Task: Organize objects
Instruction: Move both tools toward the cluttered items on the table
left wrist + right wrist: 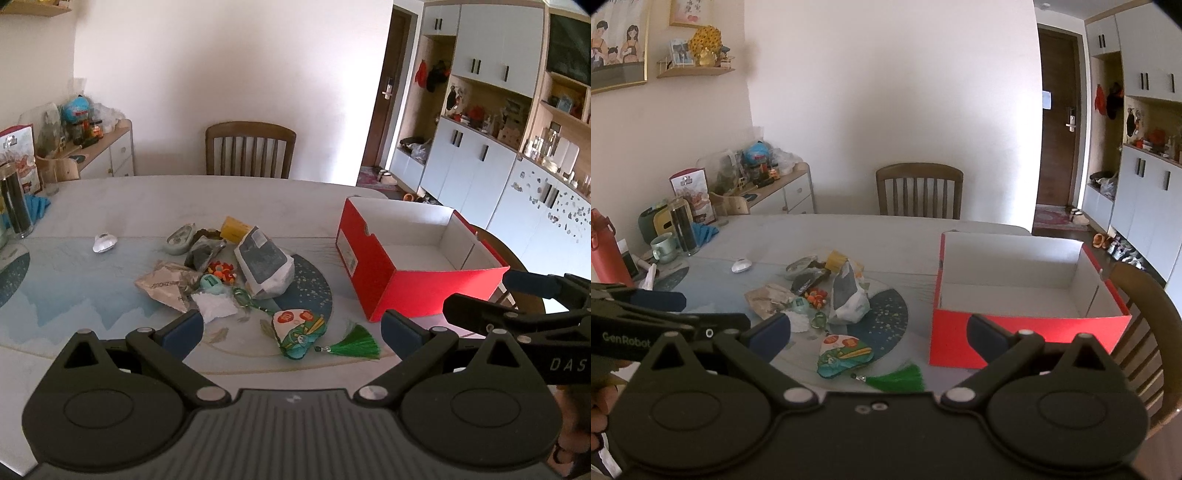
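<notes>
An open red shoebox (406,291) (1052,325) with a bare white inside stands on the right of the table. Left of it lies a heap of small items: a white and grey bag (264,264) (846,295), a foil packet (166,284), a yellow box (236,228), orange beads (221,271), and nearest me a green sachet (299,328) (842,354) with a green tassel (358,345). My left gripper (291,328) hovers open just short of the sachet. My right gripper (879,332) is open too, beside the left one, with nothing between its fingers.
A small white object (104,242) lies apart, left of the heap. A glass jar (14,206), a mug (663,247) and a red bottle (605,251) crowd the table's left end. One wooden chair (251,147) stands at the far side, another (1145,314) behind the box.
</notes>
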Tool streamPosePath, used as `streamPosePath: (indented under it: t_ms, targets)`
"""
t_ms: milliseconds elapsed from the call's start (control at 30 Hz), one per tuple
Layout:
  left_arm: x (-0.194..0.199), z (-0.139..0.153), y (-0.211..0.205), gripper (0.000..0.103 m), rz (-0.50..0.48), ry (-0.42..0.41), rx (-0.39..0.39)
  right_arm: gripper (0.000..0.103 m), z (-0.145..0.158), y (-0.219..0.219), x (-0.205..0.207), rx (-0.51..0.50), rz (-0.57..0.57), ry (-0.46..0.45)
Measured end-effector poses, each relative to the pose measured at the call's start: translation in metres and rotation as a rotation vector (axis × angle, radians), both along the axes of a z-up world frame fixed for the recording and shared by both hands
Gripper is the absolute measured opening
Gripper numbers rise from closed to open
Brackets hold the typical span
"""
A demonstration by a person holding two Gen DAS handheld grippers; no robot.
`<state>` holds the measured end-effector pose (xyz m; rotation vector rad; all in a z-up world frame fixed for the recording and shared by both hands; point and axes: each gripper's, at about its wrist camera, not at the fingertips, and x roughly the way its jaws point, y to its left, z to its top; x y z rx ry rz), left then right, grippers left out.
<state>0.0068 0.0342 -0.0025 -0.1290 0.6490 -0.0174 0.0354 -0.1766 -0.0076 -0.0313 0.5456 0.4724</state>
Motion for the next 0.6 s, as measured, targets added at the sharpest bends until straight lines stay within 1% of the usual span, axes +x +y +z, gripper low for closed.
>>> streamPosePath:
  t_ms: [367, 600]
  targets:
    - [0.019, -0.007, 0.025, 0.103, -0.007, 0.019, -0.014, 0.101, -0.007, 0.023, 0.013, -0.004, 0.005, 0.022]
    - [0.04, -0.017, 0.047, 0.103, -0.033, 0.037, -0.013, 0.101, -0.013, 0.047, 0.027, -0.025, 0.002, 0.05]
